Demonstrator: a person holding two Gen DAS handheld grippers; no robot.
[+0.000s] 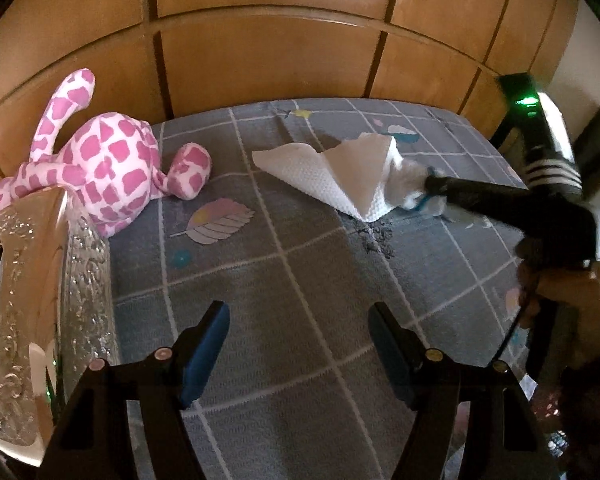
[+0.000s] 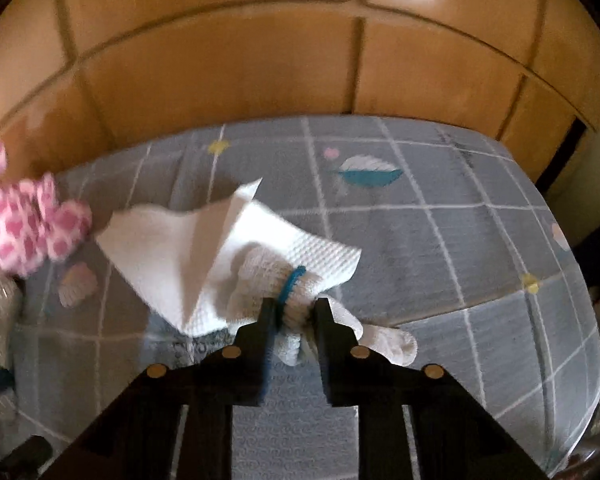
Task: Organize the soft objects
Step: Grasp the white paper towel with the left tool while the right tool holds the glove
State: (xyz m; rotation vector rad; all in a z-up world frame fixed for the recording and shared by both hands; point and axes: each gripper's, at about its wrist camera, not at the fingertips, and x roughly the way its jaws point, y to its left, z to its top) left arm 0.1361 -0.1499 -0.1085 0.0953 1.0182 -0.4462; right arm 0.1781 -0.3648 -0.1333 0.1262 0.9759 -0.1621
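Right hand-held gripper (image 2: 291,312), angled downward, pinches white sock (image 2: 284,280); left hand-held gripper (image 1: 298,354) spread.

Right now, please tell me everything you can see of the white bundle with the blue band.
The white bundle looks like soft knitted cloth, perhaps a sock, rolled and tied round its middle by a thin blue band. One loose end trails toward the right. It lies on the grey checked bedcover, partly over a white paper towel. The right gripper is shut on it, fingers pressing both sides.
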